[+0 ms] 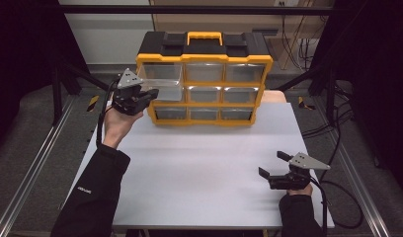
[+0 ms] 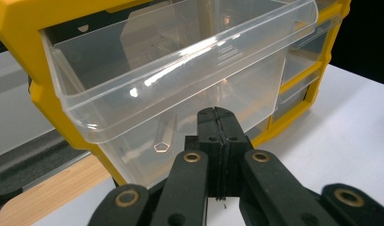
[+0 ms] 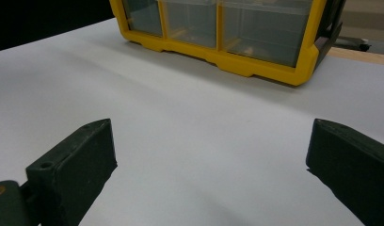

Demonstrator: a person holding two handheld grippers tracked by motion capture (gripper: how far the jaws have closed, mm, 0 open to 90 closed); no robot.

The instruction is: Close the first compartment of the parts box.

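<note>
A yellow and black drawer cabinet with clear drawers stands at the back of the white table. Its top-left clear drawer is slid out toward me and looks empty. My left gripper is shut, jaws pressed flat together, with the tips against the drawer's front wall just below its lip. I see nothing pinched between them. My right gripper stands open low over the table's front right, nothing between its jaws, facing the cabinet's bottom row.
The other drawers sit closed in the cabinet. A wooden board shows beside the table at the cabinet's left. Metal rails run along both sides, and cables trail at the right.
</note>
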